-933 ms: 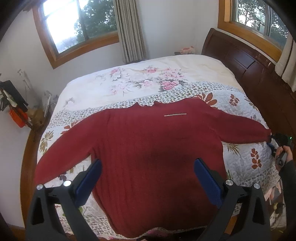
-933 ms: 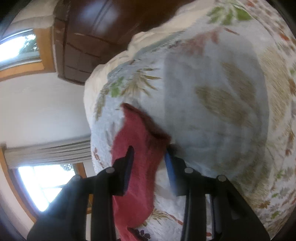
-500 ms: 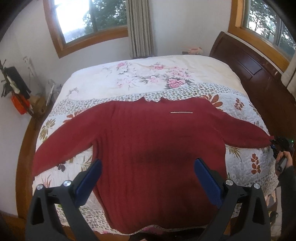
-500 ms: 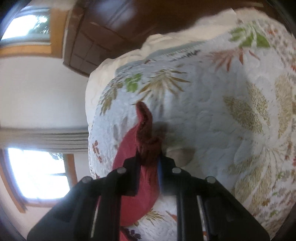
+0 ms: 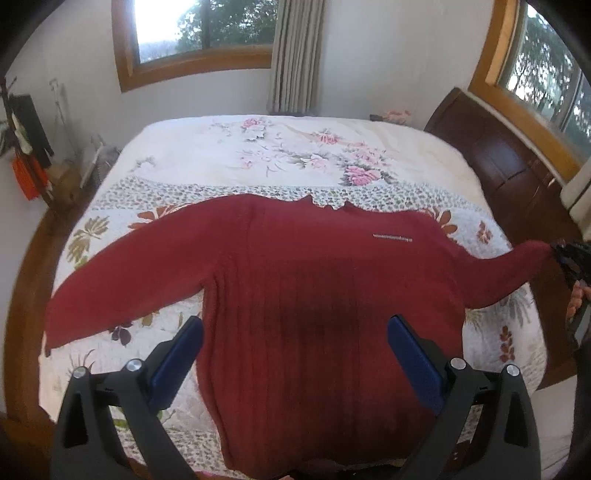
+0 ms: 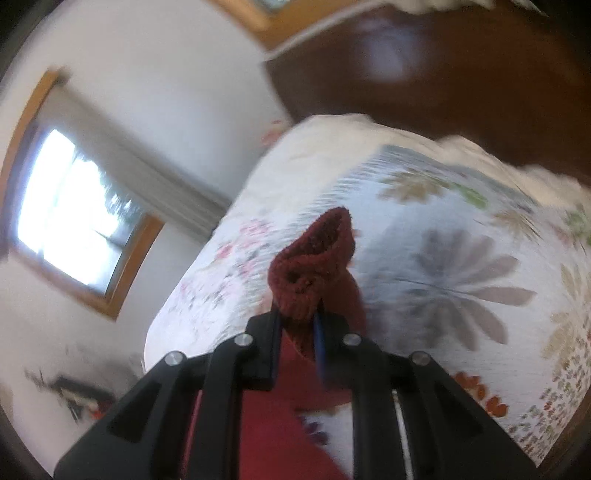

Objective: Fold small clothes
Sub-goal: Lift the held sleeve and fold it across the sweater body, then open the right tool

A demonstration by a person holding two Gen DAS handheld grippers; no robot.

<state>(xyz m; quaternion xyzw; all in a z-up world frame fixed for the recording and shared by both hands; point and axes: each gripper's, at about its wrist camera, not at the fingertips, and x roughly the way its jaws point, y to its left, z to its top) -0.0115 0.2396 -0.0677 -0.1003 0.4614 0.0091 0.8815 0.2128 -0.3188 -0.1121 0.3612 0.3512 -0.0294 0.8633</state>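
Right fingers (image 6: 297, 321) clamp one sweater (image 5: 314, 306) cuff; left fingers (image 5: 295, 354) spread apart

place: home bedroom | bed (image 5: 295, 162): large, covered by a floral quilted bedspread (image 5: 491, 332) | headboard (image 5: 509, 173): dark wood, at the bed's right side | windows (image 5: 199, 26): wood-framed, trees outside | curtain (image 5: 295, 55): pale, hanging between the windows | walls: white | on bed: red sweater (image 5: 314, 295) spread flat
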